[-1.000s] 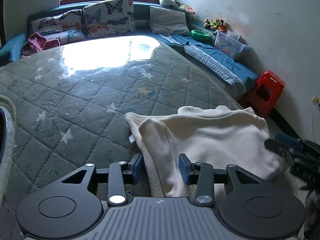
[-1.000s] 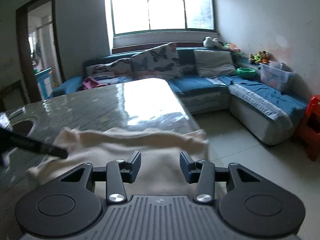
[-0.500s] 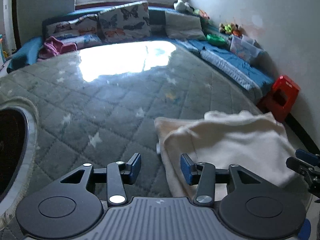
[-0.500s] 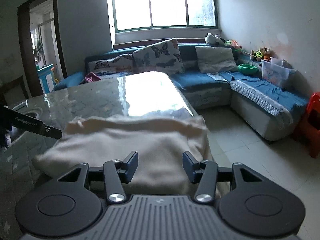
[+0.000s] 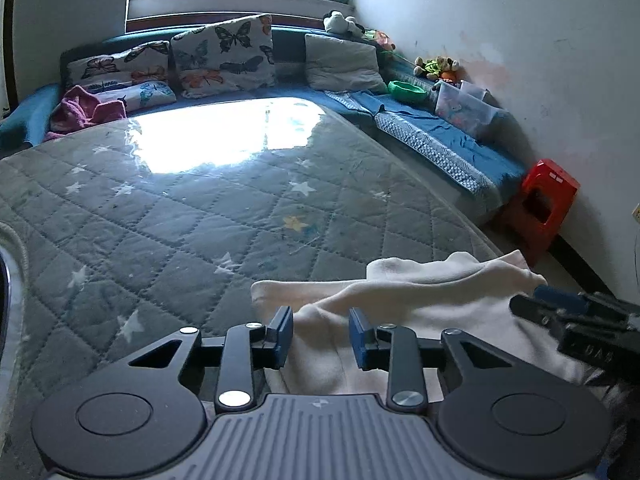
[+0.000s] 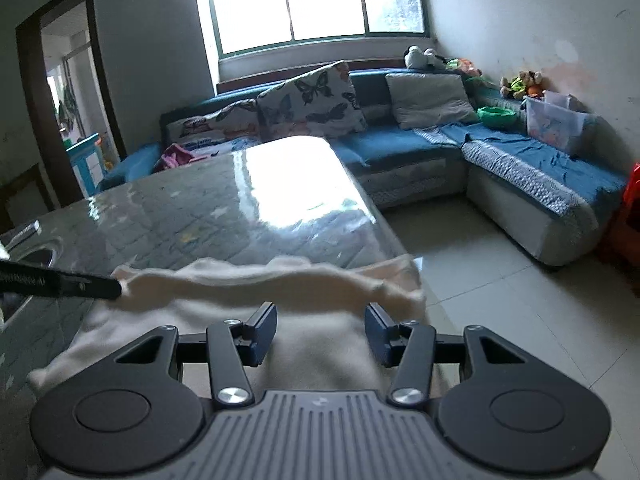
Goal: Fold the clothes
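A cream garment [image 5: 420,292] lies folded at the near right corner of the grey quilted table [image 5: 200,220]. My left gripper [image 5: 321,338] sits over its left edge, and its jaws are closing with a raised fold of cloth between them; the pads are not pressing on it. The right gripper [image 5: 560,312] shows at the garment's right edge. In the right wrist view the right gripper [image 6: 320,334] hovers open over the garment [image 6: 260,284], with cloth under and between the pads. The left gripper [image 6: 60,284] reaches the garment's far left corner.
A blue corner sofa [image 6: 400,140] with butterfly pillows [image 5: 224,56] runs behind and beside the table. A red stool [image 5: 544,204] stands by the wall. The table edge drops to a tiled floor [image 6: 480,280] on the right. A round rimmed object [image 5: 6,280] sits at the table's left edge.
The left gripper's jaws have narrowed and it has shifted back over the garment's left edge. The right gripper moved slightly; the garment's far edge now looks bunched up.
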A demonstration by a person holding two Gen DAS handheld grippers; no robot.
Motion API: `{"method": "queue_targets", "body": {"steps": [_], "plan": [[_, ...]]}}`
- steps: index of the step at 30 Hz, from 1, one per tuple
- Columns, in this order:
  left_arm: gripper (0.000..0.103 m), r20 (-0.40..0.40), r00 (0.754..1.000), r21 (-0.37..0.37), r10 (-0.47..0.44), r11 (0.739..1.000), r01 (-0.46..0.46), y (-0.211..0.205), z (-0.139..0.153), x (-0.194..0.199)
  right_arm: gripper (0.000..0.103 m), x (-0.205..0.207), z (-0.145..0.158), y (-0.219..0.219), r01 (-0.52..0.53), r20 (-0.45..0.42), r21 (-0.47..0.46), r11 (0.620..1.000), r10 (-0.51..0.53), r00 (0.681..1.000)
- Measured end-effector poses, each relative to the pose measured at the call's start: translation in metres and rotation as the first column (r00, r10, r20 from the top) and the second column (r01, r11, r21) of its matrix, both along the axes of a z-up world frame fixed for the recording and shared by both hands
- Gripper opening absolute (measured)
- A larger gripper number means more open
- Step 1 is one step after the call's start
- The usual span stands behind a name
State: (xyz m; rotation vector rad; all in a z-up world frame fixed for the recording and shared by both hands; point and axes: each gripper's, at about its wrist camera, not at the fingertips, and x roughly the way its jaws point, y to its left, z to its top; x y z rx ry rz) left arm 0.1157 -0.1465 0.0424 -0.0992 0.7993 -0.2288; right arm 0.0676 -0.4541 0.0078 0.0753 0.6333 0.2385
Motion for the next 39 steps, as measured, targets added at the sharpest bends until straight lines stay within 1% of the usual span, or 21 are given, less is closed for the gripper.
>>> {"method": "queue_targets", "body": {"steps": [4, 9, 12, 14, 16, 17, 18, 21, 23, 26, 28, 29, 32, 36, 38, 39], "plan": [[0.033, -0.005, 1.0, 0.018, -0.007, 1.0, 0.007, -0.005, -0.005, 0.009, 0.05, 0.016, 0.002, 0.003, 0.021, -0.002, -0.022, 1.0, -0.021, 1.0], [0.033, -0.017, 1.0, 0.029, -0.004, 1.0, 0.005, -0.007, -0.011, 0.017, 0.052, 0.036, -0.003, 0.017, 0.017, -0.019, -0.083, 0.996, -0.019, 1.0], [0.033, -0.018, 1.0, 0.031, -0.003, 1.0, 0.004, -0.007, -0.013, 0.019, 0.062, 0.043, -0.006, 0.024, 0.015, -0.021, -0.112, 0.994, -0.017, 1.0], [0.035, -0.017, 1.0, 0.031, -0.006, 1.0, 0.006, -0.007, -0.012, 0.018, 0.072, 0.043, -0.005, 0.024, 0.019, -0.016, -0.125, 0.992, -0.022, 1.0], [0.035, -0.014, 1.0, 0.033, -0.008, 0.999, 0.008, -0.006, -0.009, 0.016, 0.075, 0.041, -0.003, 0.024, 0.026, -0.008, -0.127, 0.992, -0.027, 1.0], [0.036, -0.013, 1.0, 0.031, -0.008, 0.999, 0.009, -0.006, -0.009, 0.015, 0.081, 0.039, -0.002, 0.023, 0.03, -0.004, -0.125, 0.992, -0.031, 1.0], [0.037, -0.012, 1.0, 0.031, -0.01, 0.999, 0.01, -0.006, -0.008, 0.013, 0.084, 0.036, -0.001, 0.022, 0.034, 0.0, -0.121, 0.992, -0.034, 0.999], [0.041, -0.005, 1.0, 0.038, -0.019, 0.999, 0.02, -0.006, -0.005, 0.005, 0.087, 0.026, 0.002, 0.019, 0.041, 0.01, -0.111, 0.993, -0.04, 0.999], [0.045, -0.001, 1.0, 0.041, -0.026, 0.999, 0.026, -0.006, -0.003, 0.0, 0.097, 0.019, 0.004, 0.017, 0.045, 0.017, -0.105, 0.993, -0.043, 0.999], [0.048, 0.005, 0.999, 0.033, -0.037, 0.999, 0.037, -0.006, 0.001, -0.01, 0.103, 0.006, 0.006, 0.017, 0.065, 0.041, -0.109, 0.992, -0.06, 0.997], [0.051, 0.011, 0.999, 0.033, -0.046, 0.998, 0.046, -0.006, 0.002, -0.017, 0.103, -0.002, 0.008, 0.018, 0.073, 0.05, -0.113, 0.991, -0.068, 0.996], [0.054, 0.013, 0.999, 0.033, -0.049, 0.998, 0.048, -0.006, 0.003, -0.021, 0.103, -0.006, 0.009, 0.018, 0.073, 0.051, -0.108, 0.991, -0.068, 0.996], [0.058, 0.014, 0.999, 0.022, -0.049, 0.999, 0.049, -0.003, 0.004, -0.031, 0.103, -0.018, 0.011, 0.017, 0.075, 0.054, -0.083, 0.994, -0.07, 0.996], [0.063, 0.024, 0.999, 0.016, -0.048, 0.999, 0.047, 0.0, 0.005, -0.044, 0.103, -0.032, 0.011, 0.02, 0.078, 0.056, -0.089, 0.993, -0.074, 0.996], [0.069, 0.034, 0.998, 0.02, -0.05, 0.999, 0.05, 0.002, 0.005, -0.052, 0.103, -0.039, 0.012, 0.021, 0.083, 0.062, -0.091, 0.992, -0.078, 0.995], [0.071, 0.039, 0.998, 0.021, -0.051, 0.998, 0.051, 0.003, 0.006, -0.055, 0.103, -0.043, 0.012, 0.021, 0.086, 0.066, -0.09, 0.992, -0.08, 0.995]]}}
